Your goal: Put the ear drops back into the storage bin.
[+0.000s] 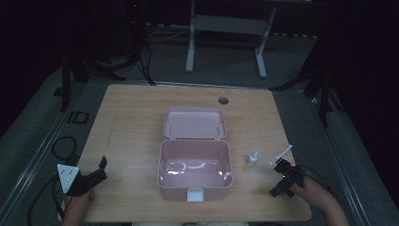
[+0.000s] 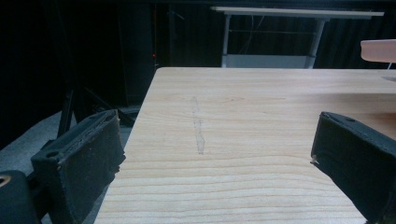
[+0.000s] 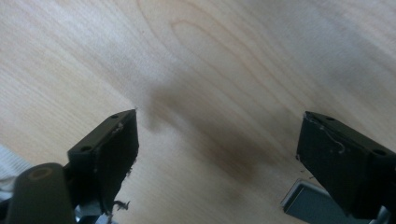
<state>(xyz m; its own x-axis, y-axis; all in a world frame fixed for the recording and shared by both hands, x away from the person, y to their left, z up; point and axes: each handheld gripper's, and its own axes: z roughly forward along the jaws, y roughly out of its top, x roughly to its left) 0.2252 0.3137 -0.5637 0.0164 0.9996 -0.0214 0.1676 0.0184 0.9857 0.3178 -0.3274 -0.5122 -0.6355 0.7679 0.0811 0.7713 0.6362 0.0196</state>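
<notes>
We see both grippers spread and empty, left gripper [image 1: 96,172] idle at the table's left edge, right gripper [image 1: 283,176] near the small bottle [image 1: 252,159] and swab stick [image 1: 281,154] beside the open pink box [image 1: 195,169]; nothing grasped yet, likely next: pinch bottle.

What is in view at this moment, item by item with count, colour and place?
Box: one, pink, open, centre of table, lid tipped back on the far side, white latch on the near wall; nothing visible inside.
Small bottle: one, white, upright, right of the box.
Swab-like stick: one, white, lying right of the bottle.
Table: one, light wood, round hole near its far edge.
Second table: one, white-framed, on the floor behind.
Left hand-held gripper: black, grey plate on top, near-left corner, open.
Right hand-held gripper: black, near-right edge, open.
</notes>
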